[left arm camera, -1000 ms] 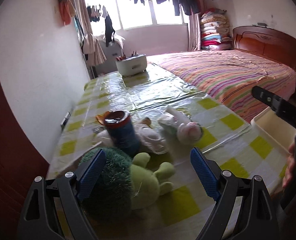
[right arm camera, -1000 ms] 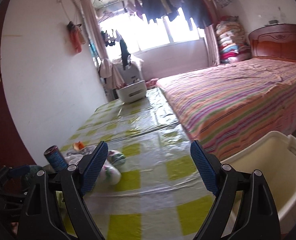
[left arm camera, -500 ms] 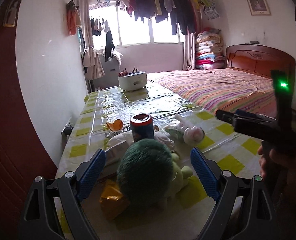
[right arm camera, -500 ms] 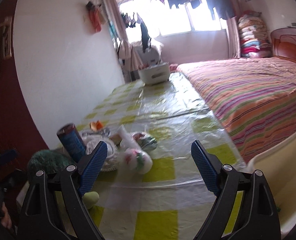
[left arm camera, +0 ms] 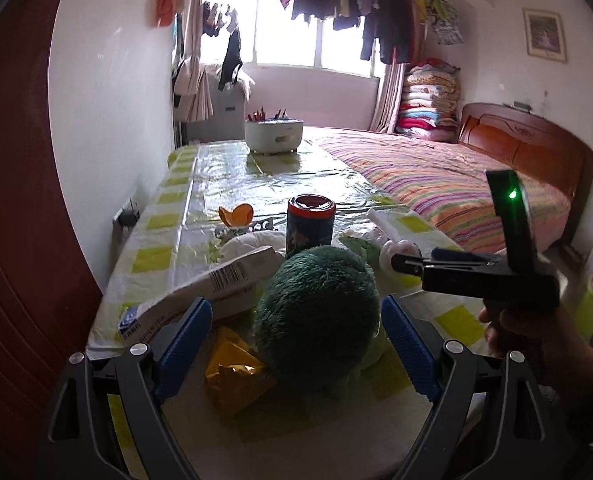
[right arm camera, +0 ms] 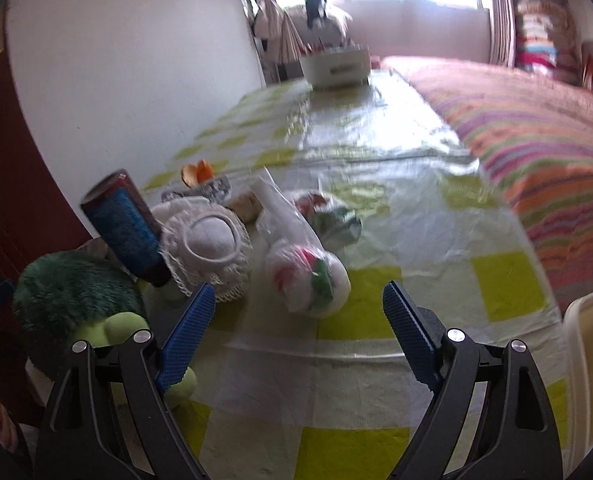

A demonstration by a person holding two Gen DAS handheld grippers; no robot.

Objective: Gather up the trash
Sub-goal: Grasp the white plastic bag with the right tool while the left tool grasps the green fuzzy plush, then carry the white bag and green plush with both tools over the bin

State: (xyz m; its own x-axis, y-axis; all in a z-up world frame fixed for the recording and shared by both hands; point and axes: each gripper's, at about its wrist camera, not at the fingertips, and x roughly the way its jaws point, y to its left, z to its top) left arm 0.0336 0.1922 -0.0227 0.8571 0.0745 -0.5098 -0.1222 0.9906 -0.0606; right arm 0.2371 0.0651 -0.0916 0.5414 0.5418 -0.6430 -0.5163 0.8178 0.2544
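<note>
Trash sits clustered at the near end of your checked table [right arm camera: 504,284]: a knotted plastic bag [right arm camera: 304,276] at 12 o'clock of your right gripper [right arm camera: 296,320], whose jaws are spread wide with nothing in them. Your left gripper [left arm camera: 292,340] is also spread, framing a green plush toy [left arm camera: 316,312]; a gold wrapper [left arm camera: 232,376] lies at its 7 o'clock. A white carton [left arm camera: 216,284] at 10 o'clock shows a barcode; its print is unreadable.

Left tool [left arm camera: 292,338] angled down, jaws spread wide, nothing gripped. Right tool [right arm camera: 298,334] angled down, jaws wide apart, empty; right hand [left arm camera: 536,344] wraps its handle.
</note>
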